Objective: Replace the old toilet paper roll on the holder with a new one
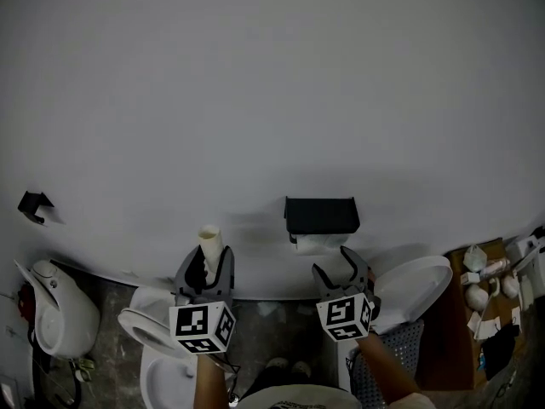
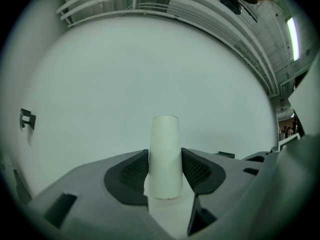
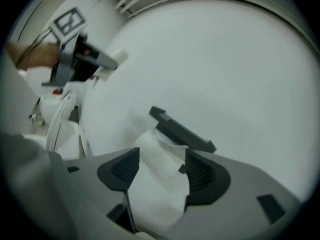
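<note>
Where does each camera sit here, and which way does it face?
Head view: on the person's head, looking steeply down at white wall, black wall-mounted holder, white toilet paper roll; left gripper, right gripper, forearms show.
Left gripper view: on that gripper, facing the wall; jaws clamp a white cardboard tube.
Right gripper view: on that gripper, facing holder and roll, framed between its jaws.
Shared: head and right gripper views both show holder, roll, left gripper.
</note>
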`<state>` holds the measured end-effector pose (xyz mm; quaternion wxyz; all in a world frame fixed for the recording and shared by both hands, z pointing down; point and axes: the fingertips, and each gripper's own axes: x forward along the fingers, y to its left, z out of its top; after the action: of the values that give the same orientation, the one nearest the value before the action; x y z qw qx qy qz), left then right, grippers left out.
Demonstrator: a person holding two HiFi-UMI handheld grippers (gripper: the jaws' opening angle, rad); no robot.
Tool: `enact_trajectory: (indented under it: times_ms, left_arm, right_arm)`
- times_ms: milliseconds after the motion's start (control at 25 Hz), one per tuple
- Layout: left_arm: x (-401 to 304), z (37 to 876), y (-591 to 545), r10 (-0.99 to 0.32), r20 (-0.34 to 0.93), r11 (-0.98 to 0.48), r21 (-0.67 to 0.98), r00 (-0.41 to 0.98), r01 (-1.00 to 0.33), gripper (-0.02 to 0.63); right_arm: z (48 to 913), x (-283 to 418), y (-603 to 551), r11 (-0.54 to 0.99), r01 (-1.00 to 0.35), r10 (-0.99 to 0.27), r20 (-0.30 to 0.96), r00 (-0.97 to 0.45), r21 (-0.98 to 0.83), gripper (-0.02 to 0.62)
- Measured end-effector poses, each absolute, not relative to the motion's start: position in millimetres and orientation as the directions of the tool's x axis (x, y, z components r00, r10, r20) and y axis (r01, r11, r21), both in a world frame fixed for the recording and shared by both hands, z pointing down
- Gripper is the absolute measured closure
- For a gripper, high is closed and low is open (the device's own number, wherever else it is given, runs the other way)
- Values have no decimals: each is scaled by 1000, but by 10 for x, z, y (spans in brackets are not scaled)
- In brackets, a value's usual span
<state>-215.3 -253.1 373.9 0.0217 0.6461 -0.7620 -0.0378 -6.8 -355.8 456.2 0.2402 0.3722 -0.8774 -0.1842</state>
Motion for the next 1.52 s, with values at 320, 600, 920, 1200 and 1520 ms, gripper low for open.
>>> enact_trajectory:
  times_ms: [320, 600, 920, 1200, 1520]
  left_arm:
    - [-1963, 3568, -2758, -990, -43, 132, 80, -136, -988, 402]
    - [-1771, 3471, -2882, -992, -63, 103, 84, -108, -991, 402]
    - [-1687, 3440, -2882, -994, -69, 84, 92, -90, -992, 402]
    - [-1655, 3434, -2867, -994, -66, 84, 89, -90, -992, 402]
    - [-1646, 3391, -2842, -993, -74, 90, 85, -96, -992, 402]
  right_arm:
    - [3707, 658, -3817, 514, -832, -853, 22, -521, 208, 514]
    - [3525, 1094, -3914, 439, -899, -894, -92, -438, 14, 603]
    - [3501, 1143, -3856, 415, -909, -907, -102, -410, -41, 603]
    - [3465, 1113, -3847, 422, -906, -903, -101, -417, -32, 604]
    - [3488, 1095, -3841, 434, -900, -898, -88, -431, -28, 604]
